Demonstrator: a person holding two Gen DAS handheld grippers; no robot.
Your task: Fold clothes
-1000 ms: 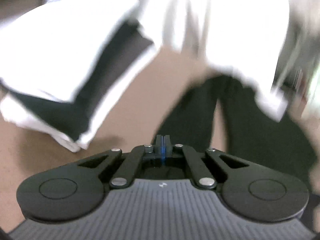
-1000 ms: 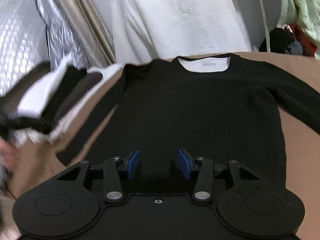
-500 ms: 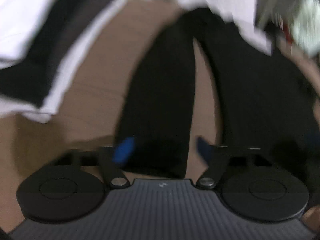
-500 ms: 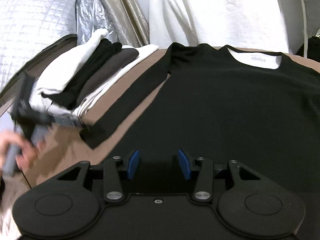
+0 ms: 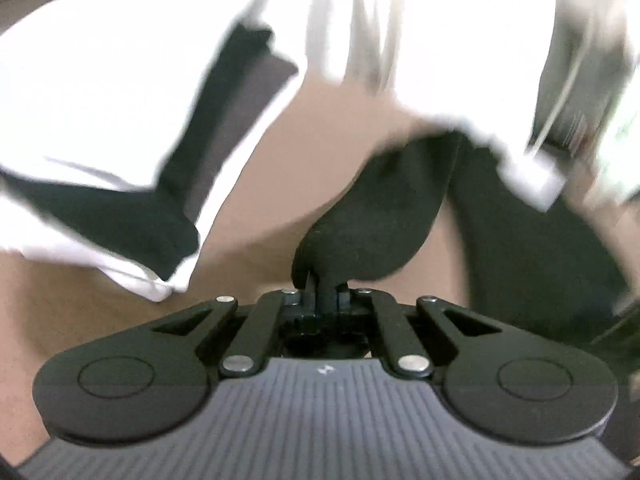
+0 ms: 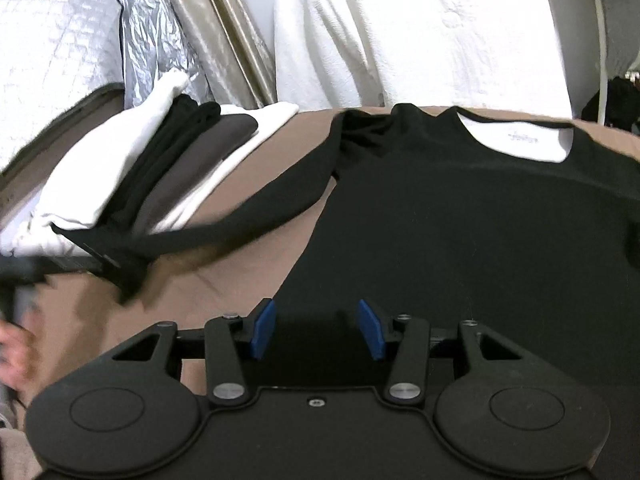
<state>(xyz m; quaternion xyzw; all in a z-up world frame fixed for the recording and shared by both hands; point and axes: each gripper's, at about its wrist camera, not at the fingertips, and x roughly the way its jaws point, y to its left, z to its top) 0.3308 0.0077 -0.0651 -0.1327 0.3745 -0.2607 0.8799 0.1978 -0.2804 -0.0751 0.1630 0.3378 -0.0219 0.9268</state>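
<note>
A black long-sleeved top [image 6: 460, 216] lies flat on the brown surface [image 6: 224, 280], neck away from me, a white label panel [image 6: 520, 140] inside its collar. My left gripper [image 5: 318, 292] is shut on the cuff of its left sleeve [image 5: 372, 224] and holds it lifted off the surface. From the right wrist view the sleeve [image 6: 248, 216] stretches out to the left, raised and blurred. My right gripper [image 6: 318, 330] is open and empty, low over the top's bottom hem.
A stack of folded clothes [image 6: 168, 168], white, black and grey, sits at the left and also shows in the left wrist view [image 5: 120, 128]. White bedding [image 6: 420, 32] and silver quilted fabric [image 6: 60, 40] stand behind. A white cord [image 6: 600, 40] hangs at the right.
My left gripper was open over the sleeve half a second ago; it has shut on the cuff and lifted it. My right gripper has stayed open over the hem.
</note>
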